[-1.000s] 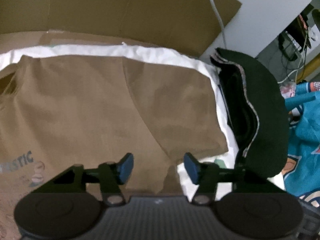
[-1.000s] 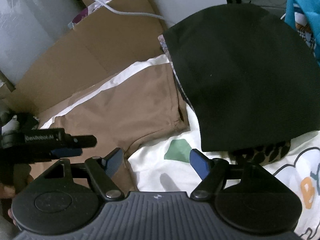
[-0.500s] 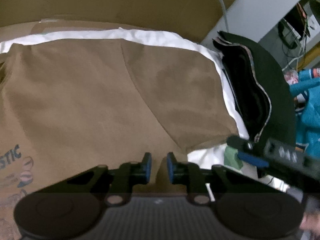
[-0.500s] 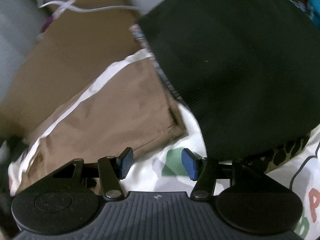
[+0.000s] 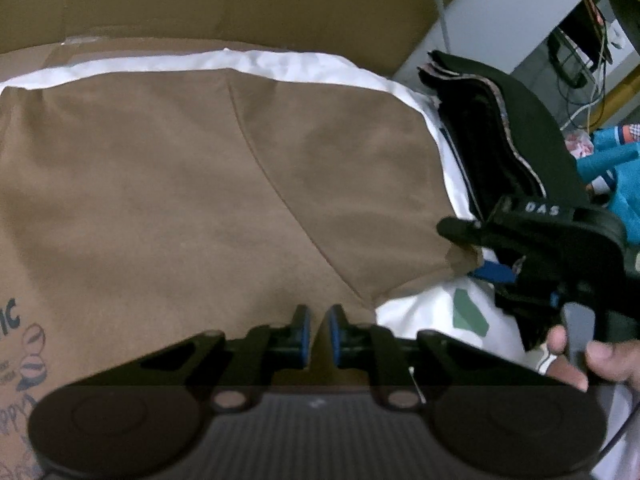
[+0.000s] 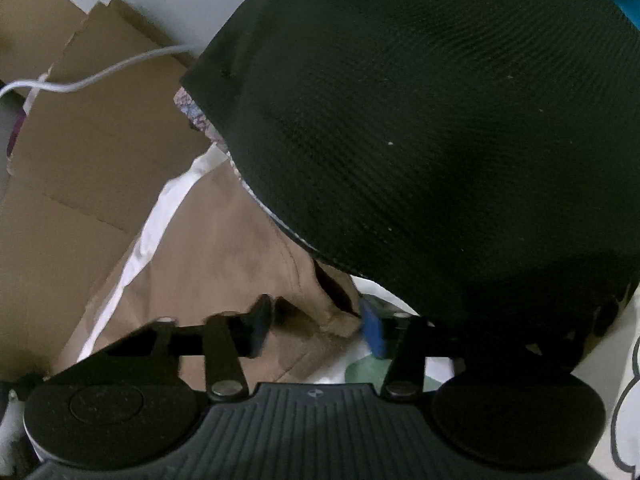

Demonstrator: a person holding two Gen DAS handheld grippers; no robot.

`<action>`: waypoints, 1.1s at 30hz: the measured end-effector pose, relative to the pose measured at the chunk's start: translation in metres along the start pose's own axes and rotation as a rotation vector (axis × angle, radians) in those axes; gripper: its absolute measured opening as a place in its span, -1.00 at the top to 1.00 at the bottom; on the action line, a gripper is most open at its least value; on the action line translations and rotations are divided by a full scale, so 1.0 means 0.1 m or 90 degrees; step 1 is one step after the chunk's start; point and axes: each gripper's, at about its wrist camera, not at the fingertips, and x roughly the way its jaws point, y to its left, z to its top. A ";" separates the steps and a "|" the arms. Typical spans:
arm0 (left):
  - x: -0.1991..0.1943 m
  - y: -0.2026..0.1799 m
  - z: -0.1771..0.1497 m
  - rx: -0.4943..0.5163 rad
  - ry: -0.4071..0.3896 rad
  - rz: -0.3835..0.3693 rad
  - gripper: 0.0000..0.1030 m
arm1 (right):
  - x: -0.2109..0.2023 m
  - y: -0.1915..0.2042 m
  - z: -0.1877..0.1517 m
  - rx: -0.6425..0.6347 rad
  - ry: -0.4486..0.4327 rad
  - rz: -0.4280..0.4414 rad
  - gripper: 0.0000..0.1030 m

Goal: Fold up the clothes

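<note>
A brown T-shirt [image 5: 200, 184] lies flat on a white sheet [image 5: 420, 312], with a printed logo at the lower left. My left gripper [image 5: 318, 336] sits on the shirt's body near the underarm. Its jaws are closing to a narrow slit, with brown fabric pinched between the pads. My right gripper [image 6: 316, 326] straddles the sleeve's corner [image 6: 340, 320]. Its jaws are closing, but the pads stand apart from the cloth. In the left wrist view the right gripper [image 5: 474, 250] shows one finger above and one below that sleeve corner [image 5: 460, 258], with a hand [image 5: 600, 360] holding it.
A stack of dark folded clothes [image 6: 420, 140] lies just right of the sleeve, partly over the right gripper's side. Flattened cardboard [image 5: 240, 0] lines the far edge, with a white cable [image 6: 100, 76] across it. A teal garment [image 5: 616, 168] lies at the far right.
The left jaws went from wide apart to a narrow slit on the shirt. The right gripper rolled, moved down to the sleeve corner, entered the left wrist view, and its jaws narrowed.
</note>
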 end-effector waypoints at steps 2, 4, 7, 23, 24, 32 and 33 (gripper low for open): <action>-0.01 0.00 0.00 0.000 0.000 -0.003 0.78 | -0.01 -0.01 0.02 0.000 0.010 0.013 0.80; -0.01 0.00 0.00 0.000 0.000 -0.008 0.78 | -0.03 -0.02 0.05 0.000 0.016 0.029 0.88; 0.00 -0.02 0.00 0.005 0.000 -0.017 0.78 | -0.10 -0.01 0.11 -0.008 0.011 0.052 0.90; 0.15 -0.13 0.02 0.032 0.004 -0.015 0.84 | -0.23 0.10 0.09 -0.031 0.027 0.094 -0.17; 0.15 -0.12 0.03 0.031 0.004 -0.015 0.84 | -0.22 0.10 0.09 -0.025 0.032 0.096 -0.17; 0.15 -0.13 0.03 0.026 0.005 -0.019 0.84 | -0.18 -0.16 0.03 0.110 0.065 0.064 -0.17; 0.16 -0.13 0.03 0.026 0.005 -0.018 0.84 | -0.17 -0.16 0.02 0.109 0.068 0.067 -0.17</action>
